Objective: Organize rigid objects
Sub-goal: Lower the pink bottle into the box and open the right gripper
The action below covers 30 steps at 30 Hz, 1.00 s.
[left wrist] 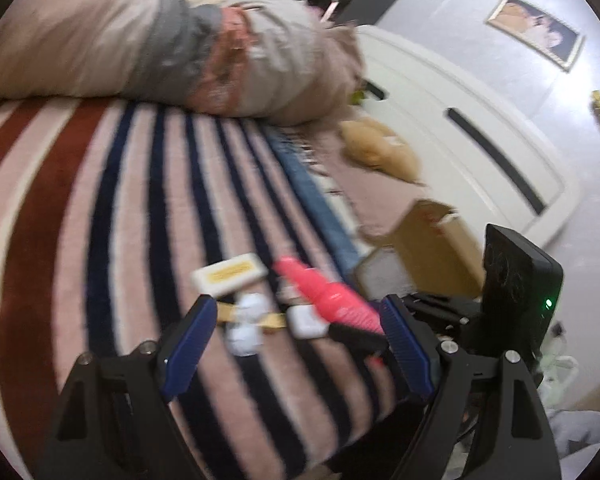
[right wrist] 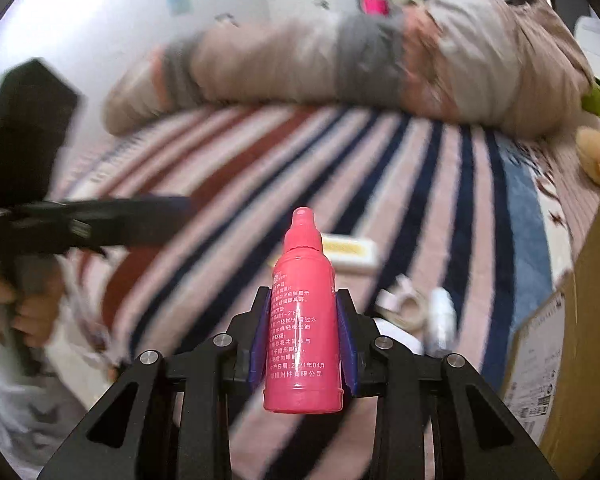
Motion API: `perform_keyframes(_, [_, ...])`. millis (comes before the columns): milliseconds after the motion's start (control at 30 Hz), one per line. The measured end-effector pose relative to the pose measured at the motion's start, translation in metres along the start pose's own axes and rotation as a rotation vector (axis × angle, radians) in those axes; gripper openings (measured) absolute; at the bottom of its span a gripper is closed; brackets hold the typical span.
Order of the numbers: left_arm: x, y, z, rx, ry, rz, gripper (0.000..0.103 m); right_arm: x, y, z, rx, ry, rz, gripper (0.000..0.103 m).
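Note:
My right gripper (right wrist: 303, 312) is shut on a pink spray bottle (right wrist: 303, 320), held above the striped bed cover with its nozzle pointing away. The bottle also shows in the left wrist view (left wrist: 323, 294), gripped by the right gripper (left wrist: 359, 338). My left gripper (left wrist: 298, 316) is open and empty, hovering over small items on the cover: a white box with a yellow label (left wrist: 230, 274), a white tape dispenser (left wrist: 248, 324) and a small white case (left wrist: 307, 322). The left gripper shows at the left of the right wrist view (right wrist: 152, 210), blurred.
A cardboard box stands at the bed's right edge (left wrist: 427, 236) (right wrist: 571, 344). A rolled quilt (left wrist: 180, 52) lies across the far side of the striped cover (left wrist: 100, 220). A tan plush toy (left wrist: 379, 148) sits by the white headboard (left wrist: 479, 128).

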<state>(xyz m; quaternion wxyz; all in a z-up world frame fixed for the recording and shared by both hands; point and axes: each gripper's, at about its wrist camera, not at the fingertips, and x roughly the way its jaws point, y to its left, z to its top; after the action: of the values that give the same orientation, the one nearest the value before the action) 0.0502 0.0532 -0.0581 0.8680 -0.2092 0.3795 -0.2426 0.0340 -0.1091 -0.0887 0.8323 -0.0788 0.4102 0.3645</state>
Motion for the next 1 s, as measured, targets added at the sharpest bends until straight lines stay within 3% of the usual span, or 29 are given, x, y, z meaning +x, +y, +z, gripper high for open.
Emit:
perform_keyframes(100, [0.000,-0.018,0.007,0.012,-0.014,-0.045,0.080,-0.024,0.017,0.003,-0.033,-0.085,0.067,0.027])
perform_keyframes(167, [-0.002,-0.029,0.013,0.020,-0.041,-0.074,0.071,-0.042,0.025,0.004,-0.059,-0.148,0.094,0.027])
perform_keyframes(233, [-0.007,-0.046,0.021,0.046,-0.079,-0.135,0.049,-0.060,0.025,0.006,-0.063,-0.196,0.099,0.027])
perform_keyframes(267, [-0.008,-0.055,0.025,0.065,-0.085,-0.150,0.046,-0.069,0.022,0.006,-0.055,-0.218,0.106,0.027])
perform_keyframes(300, [-0.010,-0.069,0.029,0.097,-0.096,-0.131,0.040,-0.079,0.016,0.005,-0.044,-0.244,0.112,0.027])
perform_keyframes(433, [-0.005,-0.123,0.043,0.221,-0.119,-0.113,0.037,-0.114,-0.006,-0.001,-0.020,-0.322,0.119,0.027])
perform_keyframes(567, [0.015,-0.184,0.055,0.361,-0.114,-0.082,0.034,-0.150,-0.036,-0.016,0.013,-0.396,0.060,0.027])
perform_keyframes(633, [0.033,-0.215,0.060,0.421,-0.098,-0.082,0.025,-0.166,-0.056,-0.026,0.053,-0.421,0.027,0.027])
perform_keyframes(767, [0.067,-0.258,0.061,0.524,-0.053,-0.093,0.022,-0.180,-0.097,-0.048,0.156,-0.418,-0.061,0.027])
perform_keyframes(867, [0.094,-0.275,0.055,0.553,0.011,-0.086,0.022,-0.181,-0.126,-0.064,0.248,-0.404,-0.041,0.027])
perform_keyframes(1000, [0.120,-0.274,0.053,0.561,0.072,-0.038,0.022,-0.169,-0.141,-0.073,0.274,-0.334,-0.050,0.027])
